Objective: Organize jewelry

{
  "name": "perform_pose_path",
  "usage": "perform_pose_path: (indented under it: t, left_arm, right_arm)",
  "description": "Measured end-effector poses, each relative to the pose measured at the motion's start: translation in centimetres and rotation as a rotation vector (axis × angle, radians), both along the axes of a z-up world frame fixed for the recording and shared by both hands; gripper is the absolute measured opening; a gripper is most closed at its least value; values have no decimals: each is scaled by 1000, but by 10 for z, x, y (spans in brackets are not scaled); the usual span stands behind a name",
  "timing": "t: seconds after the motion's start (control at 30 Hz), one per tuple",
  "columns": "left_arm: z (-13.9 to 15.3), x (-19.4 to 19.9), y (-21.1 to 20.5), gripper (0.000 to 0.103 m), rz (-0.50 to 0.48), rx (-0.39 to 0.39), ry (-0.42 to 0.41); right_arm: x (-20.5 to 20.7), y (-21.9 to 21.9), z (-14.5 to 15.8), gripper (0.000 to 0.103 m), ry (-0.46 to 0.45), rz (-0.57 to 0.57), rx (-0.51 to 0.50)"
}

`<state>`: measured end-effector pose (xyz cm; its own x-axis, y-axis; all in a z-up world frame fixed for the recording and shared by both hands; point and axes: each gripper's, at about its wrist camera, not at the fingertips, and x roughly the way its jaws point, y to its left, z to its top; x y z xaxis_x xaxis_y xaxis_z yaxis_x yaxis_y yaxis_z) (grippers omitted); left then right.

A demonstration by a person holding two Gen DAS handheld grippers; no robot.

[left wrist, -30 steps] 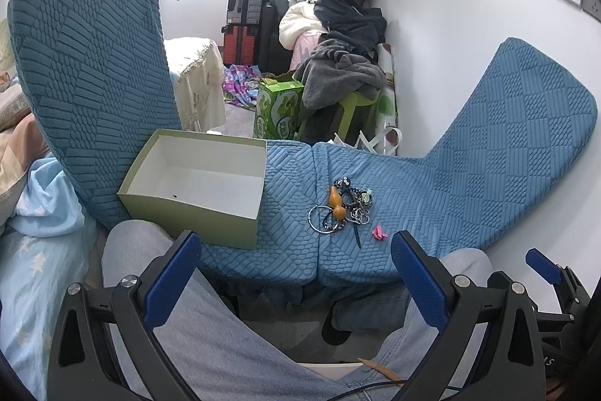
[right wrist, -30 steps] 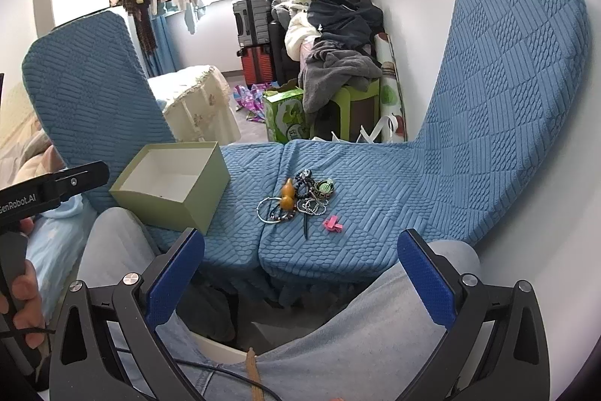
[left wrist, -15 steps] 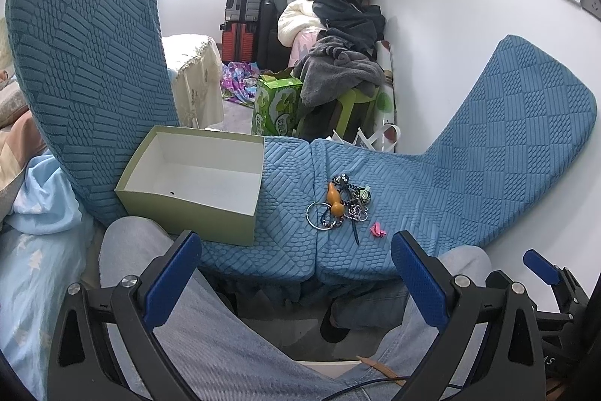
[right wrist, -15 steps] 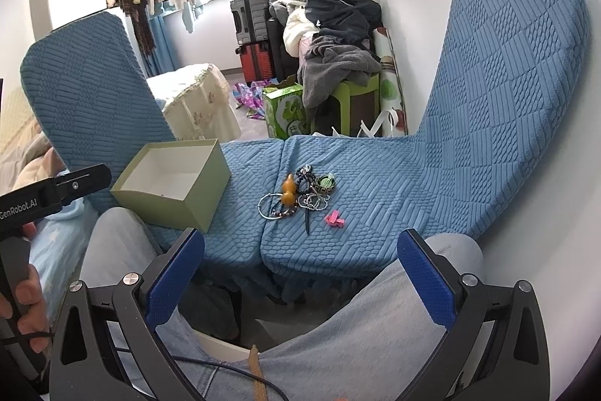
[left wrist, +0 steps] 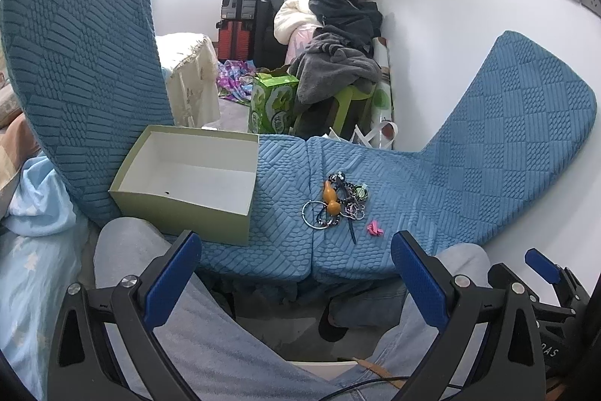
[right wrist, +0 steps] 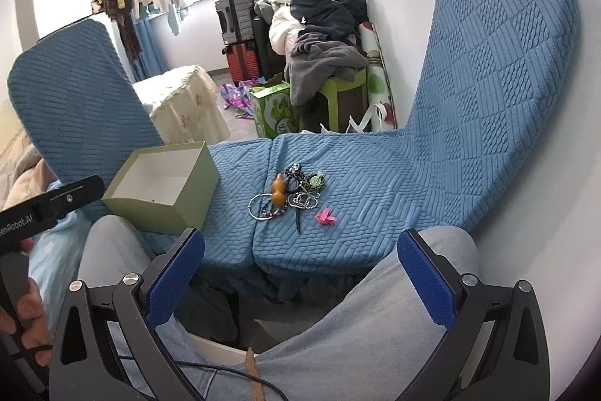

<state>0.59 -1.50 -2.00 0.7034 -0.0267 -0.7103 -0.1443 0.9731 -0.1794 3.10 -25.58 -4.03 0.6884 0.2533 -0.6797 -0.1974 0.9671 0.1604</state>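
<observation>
A: Left gripper (left wrist: 295, 265) pose?
B: Low over the person's lap, pointing forward at the blue cushion (left wrist: 285, 198). Jaws spread wide, nothing between them. Blue pads (left wrist: 171, 275) frame the front edge of the cushion.

A: Right gripper (right wrist: 300, 267)?
B: Same deal: jaws wide apart, empty, held above the right knee (right wrist: 394, 292), aimed at the cushion. In the right view the left gripper's black body shows at the far left edge with a hand (right wrist: 26, 322) wrapped round its handle (fingers curled, only partly in view).

A: Jewelry?
B: Jewelry pile (left wrist: 336, 203) lies on the flat middle of the cushion, just right of the seam. Tangled: silver bangles (right wrist: 265, 207), an orange gourd-shaped pendant (right wrist: 278, 192), beaded chains, a round green-and-black piece (right wrist: 314, 183). A small pink piece (right wrist: 325, 217) sits apart, just right of the pile, nearer the person.

A: Box?
B: Open green box (left wrist: 180, 209), white inside, on the cushion's left side, well left of the pile. One tiny dark speck on its floor, can't tell what. Neither gripper touches anything.
</observation>
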Motion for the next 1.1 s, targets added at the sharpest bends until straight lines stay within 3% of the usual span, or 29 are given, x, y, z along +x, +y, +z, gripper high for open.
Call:
perform_pose_path:
  t: [0.2, 0.33, 0.47, 0.7, 1.03, 1.1]
  left_arm:
    - [-1, 15, -5, 101, -6, 10, 24]
    - [-1, 26, -8, 101, -12, 18, 27]
    - [-7, 42, -13, 101, -32, 21, 36]
    - [-30, 79, -24, 101, -61, -31, 101]
    - [-79, 144, -37, 99, -121, -57, 193]
    - [-90, 156, -38, 95, -130, -68, 210]
  right_arm:
    - [5, 2, 0, 103, -6, 18, 4]
    - [16, -1, -6, 102, 12, 8, 60]
    - [27, -1, -18, 92, 34, 15, 80]
    - [54, -2, -40, 61, 49, 12, 71]
    - [104, -4, -79, 61, 105, 8, 94]
    - [118, -4, -86, 61, 121, -1, 86]
